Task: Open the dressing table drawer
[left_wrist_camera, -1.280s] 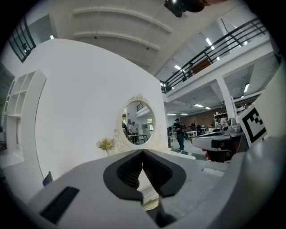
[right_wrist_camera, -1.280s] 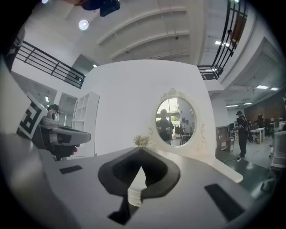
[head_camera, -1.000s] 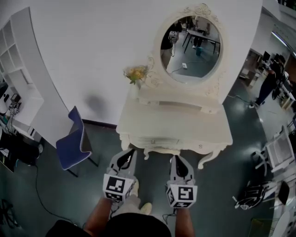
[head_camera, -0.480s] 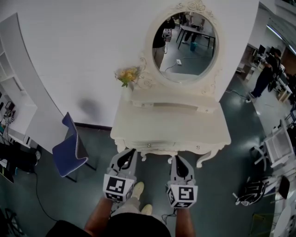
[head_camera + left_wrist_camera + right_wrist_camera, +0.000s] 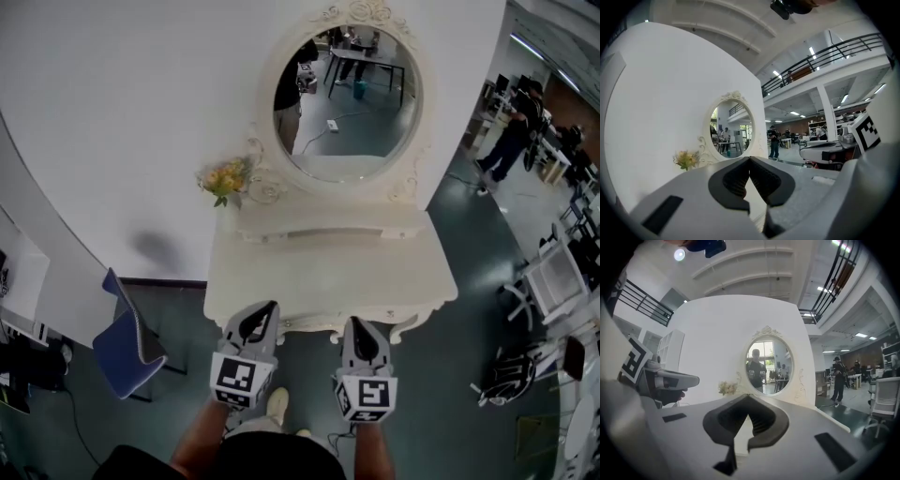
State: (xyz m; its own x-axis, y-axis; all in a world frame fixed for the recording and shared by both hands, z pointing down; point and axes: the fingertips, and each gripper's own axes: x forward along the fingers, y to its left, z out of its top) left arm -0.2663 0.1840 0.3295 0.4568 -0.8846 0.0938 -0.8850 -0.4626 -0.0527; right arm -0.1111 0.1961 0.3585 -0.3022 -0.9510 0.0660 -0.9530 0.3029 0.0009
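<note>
Dressing table (image 5: 328, 272) dead centre in the head view, against the white wall (image 5: 122, 112). Drawer front can't be made out from here, only a thin strip of the front apron shows under the tabletop edge.

Left gripper (image 5: 265, 307): tips right at the table's front edge, left of centre. Its own view shows the jaws clenched tip to tip, nothing between them.

Right gripper (image 5: 355, 324): tips at the same front edge, right of centre. Also clenched, tips meeting, nothing held.

The 2 grippers sit side by side, apart from each other, both aimed at the table. Can't tell whether either touches the apron.

On the table: oval mirror (image 5: 347, 103) upright at the back, yellow flowers (image 5: 223, 178) at the back left corner beside the mirror frame.

Around it: blue chair (image 5: 127, 342) on the floor to the left, white chair (image 5: 553, 277) well off to the right, 1 shoe (image 5: 275, 403) on the floor between the grippers.
</note>
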